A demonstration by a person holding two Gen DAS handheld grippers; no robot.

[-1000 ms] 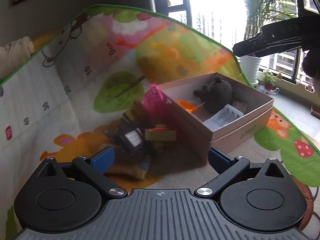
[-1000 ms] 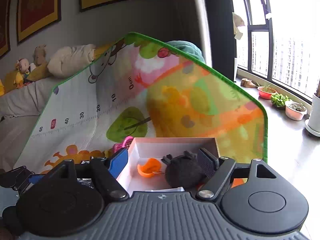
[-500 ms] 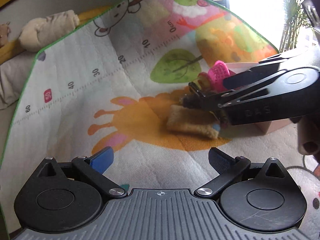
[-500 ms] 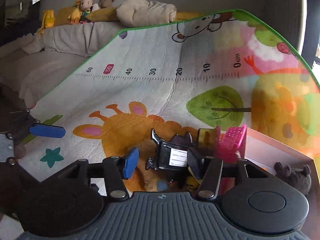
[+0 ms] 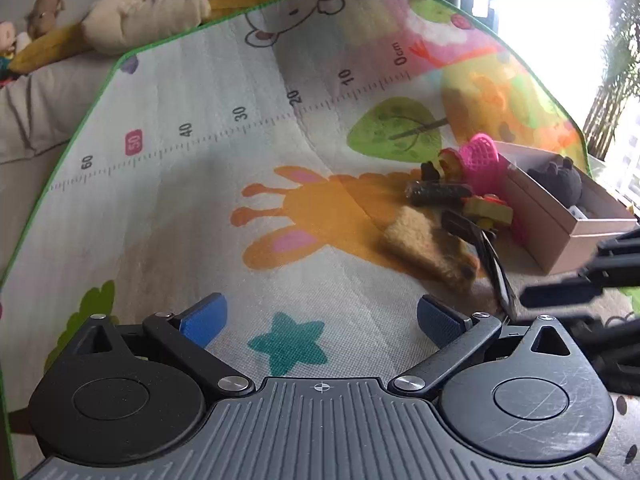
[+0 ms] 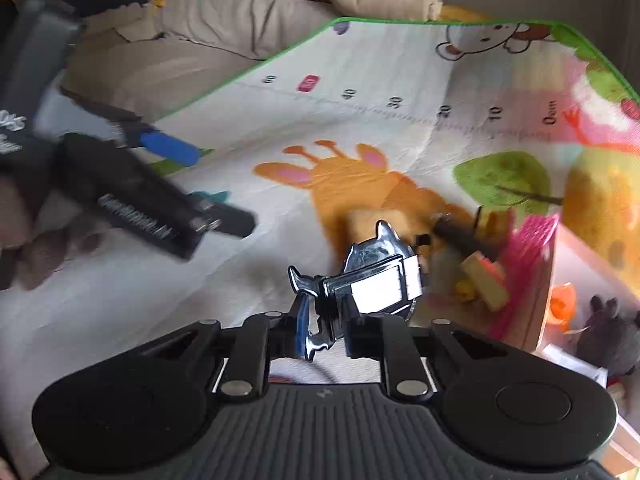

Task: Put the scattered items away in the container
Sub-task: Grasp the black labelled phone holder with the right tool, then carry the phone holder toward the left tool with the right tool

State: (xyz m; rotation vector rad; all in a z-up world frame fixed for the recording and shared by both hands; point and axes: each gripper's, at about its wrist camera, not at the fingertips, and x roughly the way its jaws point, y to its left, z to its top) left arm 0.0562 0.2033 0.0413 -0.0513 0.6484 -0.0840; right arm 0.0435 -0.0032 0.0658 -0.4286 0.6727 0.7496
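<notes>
A shiny chrome metal clip (image 6: 376, 280) is pinched by the just-closed right gripper (image 6: 324, 328) above the play mat (image 6: 360, 152), long axis pointing away toward the pink cardboard box (image 6: 560, 280). The left gripper (image 5: 318, 320) is held spread, nothing between.

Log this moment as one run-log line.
left gripper: open, empty | right gripper: just closing on clip | box: plush inside
</notes>
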